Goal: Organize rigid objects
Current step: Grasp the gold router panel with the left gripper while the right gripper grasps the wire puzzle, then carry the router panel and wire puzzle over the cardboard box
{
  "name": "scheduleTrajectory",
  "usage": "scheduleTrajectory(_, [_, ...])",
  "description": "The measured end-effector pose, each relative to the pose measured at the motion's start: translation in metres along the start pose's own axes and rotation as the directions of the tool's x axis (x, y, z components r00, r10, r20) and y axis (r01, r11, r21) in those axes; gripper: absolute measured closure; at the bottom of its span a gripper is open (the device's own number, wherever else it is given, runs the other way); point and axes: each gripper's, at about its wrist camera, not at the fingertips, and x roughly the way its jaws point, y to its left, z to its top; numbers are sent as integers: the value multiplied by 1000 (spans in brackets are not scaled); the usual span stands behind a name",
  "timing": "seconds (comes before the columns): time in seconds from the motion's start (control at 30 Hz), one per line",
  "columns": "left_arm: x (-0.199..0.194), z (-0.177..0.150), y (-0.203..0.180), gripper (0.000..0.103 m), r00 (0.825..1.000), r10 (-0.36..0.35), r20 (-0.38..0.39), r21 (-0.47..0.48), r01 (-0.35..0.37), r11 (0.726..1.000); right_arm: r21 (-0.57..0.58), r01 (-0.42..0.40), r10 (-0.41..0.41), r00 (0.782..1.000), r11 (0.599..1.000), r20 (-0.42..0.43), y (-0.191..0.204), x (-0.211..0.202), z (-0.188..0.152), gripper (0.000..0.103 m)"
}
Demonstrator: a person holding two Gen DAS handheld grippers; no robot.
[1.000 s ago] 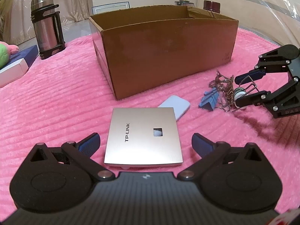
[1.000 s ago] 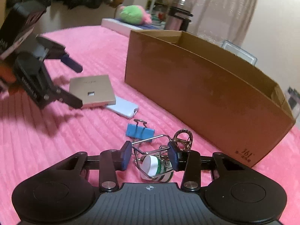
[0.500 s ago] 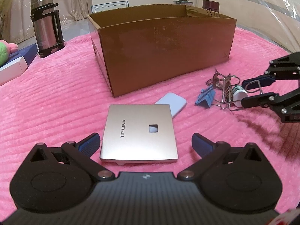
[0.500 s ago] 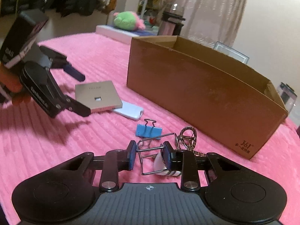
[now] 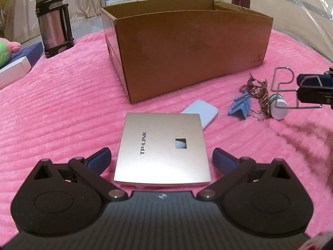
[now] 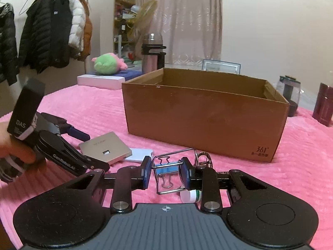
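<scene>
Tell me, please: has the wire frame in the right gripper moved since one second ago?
Yes. The wire frame, clamped in the right gripper, has risen off the pink blanket, compared with the cardboard box behind it.

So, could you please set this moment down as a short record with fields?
surface: pink blanket
container: open cardboard box
right gripper: shut on wire frame
left gripper: open, pads either side of silver TP-LINK panel
loose items: blue binder clip, white bottle, pale blue case
</scene>
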Motion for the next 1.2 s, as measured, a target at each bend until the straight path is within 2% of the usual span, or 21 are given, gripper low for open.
scheduleTrajectory(0.07, [3,1,1,10,1000,-3,-8,-5,3,1000,4,2,-2,1000,1000,-3,0,1,0,76])
scheduleTrajectory(0.23, [5,3,2,17,1000,-4,-15,-18,3,1000,9,9,-9,1000,1000,-7,-2,1,-2,76])
scheduleTrajectory(0.53, [-9,1,-1,17,1000,26,-16,-27,-26,999,21,21,-21,1000,1000,-11,-3,-2,-6,76])
scheduleTrajectory(0.77, [-35,5,1,18,999,34,1,-66,-34,997,29,19,-18,1000,999,-6,-5,-6,-1,76])
scheduleTrajectory(0.93, [-57,23,-2,18,999,25,25,-79,-23,997,39,15,-16,1000,999,10,-8,-13,8,76])
scheduleTrajectory(1.2, [-84,73,-13,18,997,6,77,-89,1,996,65,14,-17,999,998,49,-19,-30,38,76])
